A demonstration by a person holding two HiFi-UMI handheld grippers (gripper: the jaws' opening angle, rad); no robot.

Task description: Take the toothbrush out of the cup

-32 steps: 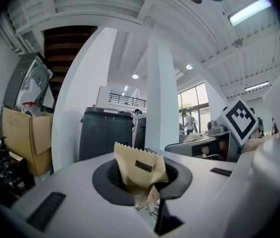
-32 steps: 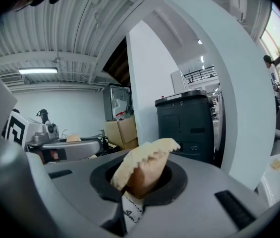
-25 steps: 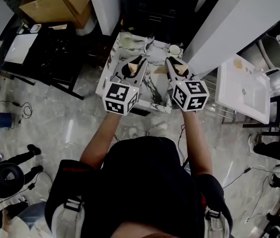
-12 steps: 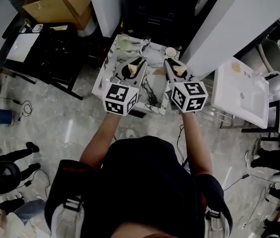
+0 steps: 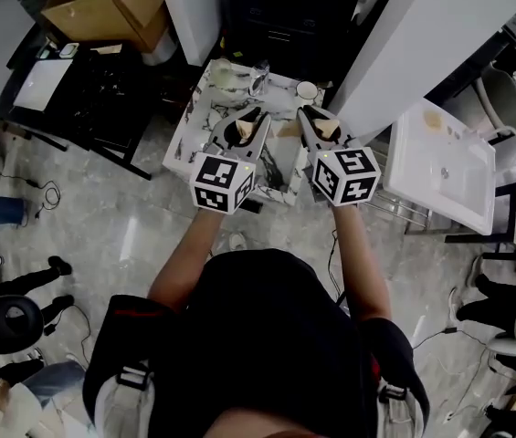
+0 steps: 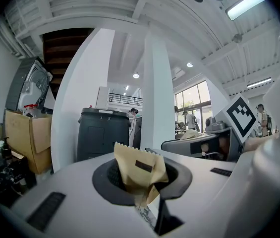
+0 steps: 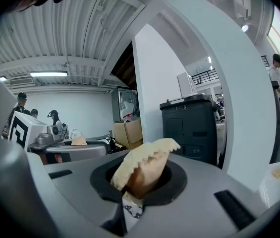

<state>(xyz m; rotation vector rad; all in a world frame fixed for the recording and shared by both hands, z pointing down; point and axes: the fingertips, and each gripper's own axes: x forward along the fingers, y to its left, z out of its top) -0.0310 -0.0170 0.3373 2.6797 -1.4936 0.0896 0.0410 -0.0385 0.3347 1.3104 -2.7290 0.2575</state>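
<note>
**A:** Fig., head view: what's at centre?

**B:** A person stands over a marble-pattern table (image 5: 279, 158), one tool per hand. L claw (image 5: 261, 116) and R claw (image 5: 305, 113) are held side by side above the tabletop, apart from each other, both pointing toward the table's far edge. Each tool carries a marker cube at its near end: L cube (image 5: 223, 182), R cube (image 5: 346, 173).

**A:** Claw state?

**B:** L gripper view: L claw (image 6: 139, 165) has its tan pads pressed together, w/ nothing btw. them. R gripper view: same for R claw (image 7: 143, 166); its serrated tan pads meet and pinch nothing.

**A:** Task items?

**B:** The white cup (image 5: 306, 89) stands at the table's far edge, just beyond the R claw's tips and apart from them. The toothbrush is too small to make out. A clear glass (image 5: 259, 77) and a pale dish (image 5: 223, 73) stand to the cup's left along the same edge.

**A:** Surroundings?

**B:** White sink basin (image 5: 445, 162) to the table's right; cardboard box (image 5: 102, 7) at upper left. Both gripper views show a dark bin (image 6: 102, 133) ahead, beside a white column (image 6: 157, 98).
</note>
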